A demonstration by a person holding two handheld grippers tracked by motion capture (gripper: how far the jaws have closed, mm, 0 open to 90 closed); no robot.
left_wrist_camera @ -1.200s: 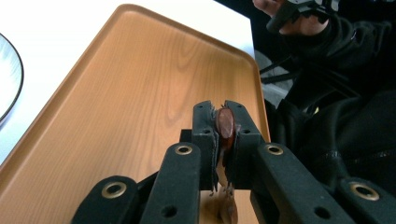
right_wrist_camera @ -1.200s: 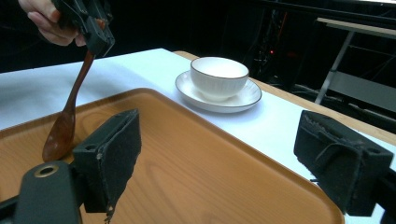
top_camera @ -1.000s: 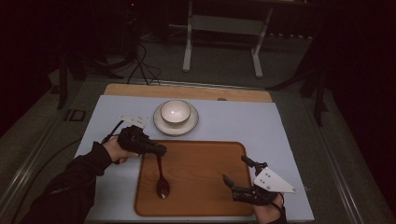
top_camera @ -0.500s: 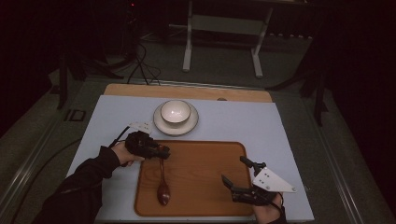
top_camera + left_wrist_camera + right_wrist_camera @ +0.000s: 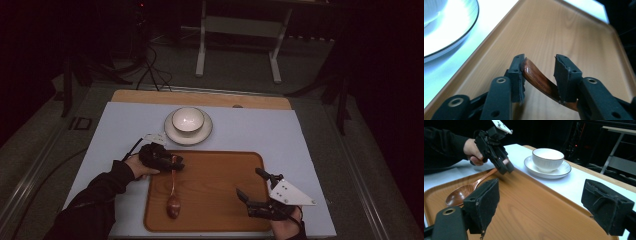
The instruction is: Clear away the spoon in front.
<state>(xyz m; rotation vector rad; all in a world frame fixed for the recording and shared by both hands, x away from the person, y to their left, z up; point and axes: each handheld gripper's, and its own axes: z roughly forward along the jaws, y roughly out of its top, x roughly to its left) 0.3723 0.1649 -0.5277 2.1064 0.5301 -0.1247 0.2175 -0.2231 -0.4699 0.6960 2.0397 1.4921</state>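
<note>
A brown wooden spoon (image 5: 173, 206) lies on the wooden tray (image 5: 220, 200), its bowl toward the tray's front edge. My left gripper (image 5: 176, 164) is at the far end of the spoon's handle (image 5: 536, 78). Its jaws have just been opening. The handle still lies between them, leaning on one pad (image 5: 518, 75) with a gap to the other, so the gripper is open. From the right gripper view, the left gripper (image 5: 505, 166) sits low over the spoon (image 5: 459, 195). My right gripper (image 5: 248, 182) rests open at the tray's front right, with nothing between its jaws (image 5: 541, 200).
A white bowl (image 5: 188, 120) stands on a white saucer (image 5: 200, 136) just behind the tray, on the pale blue table top (image 5: 280, 135). The saucer's rim (image 5: 451, 32) is close to the left gripper. A dark floor with cables and a stand's legs surrounds the table.
The left hand has come down toward the tray with the spoon, whose handle end now sits low over the tray. Its jaws have parted from the handle. The right hand has not moved.
</note>
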